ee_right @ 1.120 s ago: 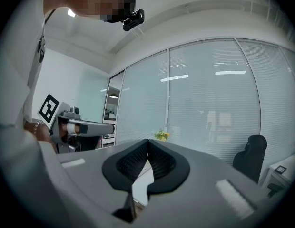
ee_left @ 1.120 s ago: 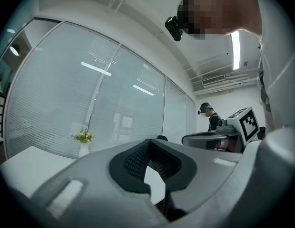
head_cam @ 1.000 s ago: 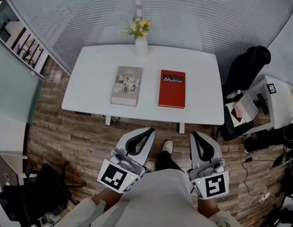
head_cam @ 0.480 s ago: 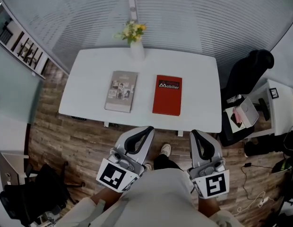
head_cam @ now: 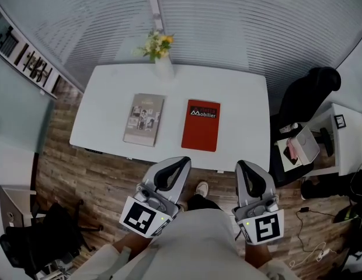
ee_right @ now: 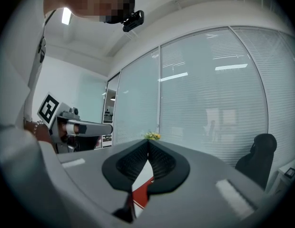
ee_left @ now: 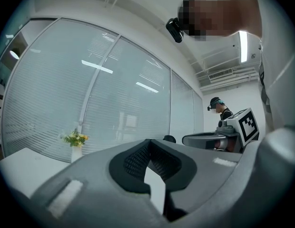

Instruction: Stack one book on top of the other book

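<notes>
A wall of frosted glass panels with horizontal blinds [head_cam: 228, 22] spans the 12 o'clock side of the head view. Below it stands a white rectangular counter [head_cam: 239, 109] on a brown wood-plank floor [head_cam: 82, 179]. A black office chair [head_cam: 306, 95] sits off the counter's 3 o'clock end.

At 6 o'clock, short of the counter's near edge, the person holds both tools level, pointing toward 12 o'clock. The left gripper [head_cam: 184, 161] has its jaws pressed together with nothing between them, and its own view shows the ribbed pads meeting [ee_left: 148, 141]. The right gripper [head_cam: 240, 164] is likewise closed and empty [ee_right: 148, 141]. Both are well apart from the books.

Two books lie flat side by side near the counter's middle, not touching, with a strip of bare white between them. The grey hardcover book with a picture cover [head_cam: 144, 119] is at 9 o'clock of the pair. Its long axis runs from about 6 to 12 o'clock, with the far end leaning slightly toward 1 o'clock. The red hardcover book with white lettering [head_cam: 201, 125] is at 3 o'clock of it, almost parallel. Its title end is at the far, 12 o'clock side. A slice of its red cover shows beneath the closed jaws in the right gripper view [ee_right: 140, 194].

At the counter's 12 o'clock edge a small white vase [head_cam: 163, 67] stands upright, holding yellow and white flowers with green leaves [head_cam: 155, 44].
</notes>
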`<state>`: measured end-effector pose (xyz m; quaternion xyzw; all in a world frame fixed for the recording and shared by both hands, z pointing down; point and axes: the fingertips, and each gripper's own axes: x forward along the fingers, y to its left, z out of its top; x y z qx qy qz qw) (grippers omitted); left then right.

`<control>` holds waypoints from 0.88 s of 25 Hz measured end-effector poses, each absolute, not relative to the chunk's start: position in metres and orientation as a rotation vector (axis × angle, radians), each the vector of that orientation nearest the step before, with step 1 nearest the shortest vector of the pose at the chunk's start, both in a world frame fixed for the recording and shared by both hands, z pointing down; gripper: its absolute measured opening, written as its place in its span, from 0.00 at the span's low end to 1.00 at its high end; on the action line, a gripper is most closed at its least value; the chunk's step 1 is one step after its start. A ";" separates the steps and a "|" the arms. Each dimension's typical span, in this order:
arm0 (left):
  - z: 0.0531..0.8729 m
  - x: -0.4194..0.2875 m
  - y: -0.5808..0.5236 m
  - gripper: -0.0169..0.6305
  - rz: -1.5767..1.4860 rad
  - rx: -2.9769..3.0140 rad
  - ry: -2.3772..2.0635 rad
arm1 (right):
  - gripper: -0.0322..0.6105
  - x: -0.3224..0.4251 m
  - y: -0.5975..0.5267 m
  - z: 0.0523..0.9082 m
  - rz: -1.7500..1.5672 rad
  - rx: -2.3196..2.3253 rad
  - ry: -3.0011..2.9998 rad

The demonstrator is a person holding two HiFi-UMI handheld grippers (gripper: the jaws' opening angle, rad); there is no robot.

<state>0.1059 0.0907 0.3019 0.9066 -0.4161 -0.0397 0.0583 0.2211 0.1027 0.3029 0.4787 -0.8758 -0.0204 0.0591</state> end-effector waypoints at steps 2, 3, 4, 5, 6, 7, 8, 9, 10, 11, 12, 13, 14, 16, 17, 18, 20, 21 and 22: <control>0.301 0.112 0.084 0.03 -0.120 2.745 -1.265 | 0.06 0.227 0.096 0.304 -0.054 1.445 -2.654; 0.301 0.115 0.081 0.03 -0.115 2.743 -1.266 | 0.06 0.230 0.092 0.304 -0.050 1.443 -2.655; 0.302 0.118 0.077 0.03 -0.110 2.739 -1.268 | 0.06 0.233 0.088 0.305 -0.048 1.441 -2.655; 0.303 0.121 0.074 0.03 -0.106 2.736 -1.270 | 0.06 0.236 0.085 0.305 -0.046 1.439 -2.657; 0.303 0.123 0.071 0.03 -0.105 2.735 -1.274 | 0.06 0.238 0.082 0.305 -0.043 1.436 -2.659; 0.303 0.125 0.068 0.03 -0.106 2.736 -1.279 | 0.06 0.241 0.079 0.306 -0.040 1.433 -2.661; 0.303 0.128 0.065 0.03 -0.110 2.735 -1.283 | 0.06 0.243 0.076 0.308 -0.038 1.430 -2.663; 0.304 0.131 0.062 0.03 -0.114 2.733 -1.286 | 0.06 0.246 0.073 0.309 -0.037 1.428 -2.665; 0.305 0.133 0.060 0.03 -0.116 2.729 -1.289 | 0.06 0.247 0.071 0.310 -0.030 1.427 -2.666; 0.306 0.134 0.058 0.03 -0.118 2.725 -1.291 | 0.06 0.247 0.068 0.311 -0.016 1.427 -2.669; 0.307 0.135 0.056 0.03 -0.119 2.721 -1.292 | 0.06 0.247 0.066 0.311 -0.002 1.426 -2.672; 0.308 0.135 0.054 0.03 -0.118 2.719 -1.292 | 0.06 0.247 0.064 0.311 -0.002 1.421 -2.674; 0.309 0.136 0.051 0.03 -0.116 2.718 -1.292 | 0.06 0.247 0.061 0.312 -0.018 1.410 -2.672; 0.311 0.137 0.047 0.03 -0.111 2.713 -1.293 | 0.06 0.249 0.057 0.314 -0.038 1.398 -2.668; 0.312 0.137 0.045 0.03 -0.106 2.712 -1.294 | 0.06 0.250 0.054 0.314 -0.038 1.398 -2.670; 0.313 0.136 0.043 0.03 -0.101 2.711 -1.296 | 0.06 0.249 0.052 0.314 -0.037 1.400 -2.673; 0.312 0.133 0.038 0.03 -0.103 2.712 -1.301 | 0.06 0.246 0.048 0.315 -0.031 1.395 -2.672; 0.312 0.132 0.035 0.03 -0.108 2.713 -1.304 | 0.06 0.245 0.046 0.316 -0.027 1.392 -2.671; 0.311 0.130 0.033 0.03 -0.110 2.712 -1.306 | 0.06 0.243 0.043 0.317 -0.023 1.390 -2.670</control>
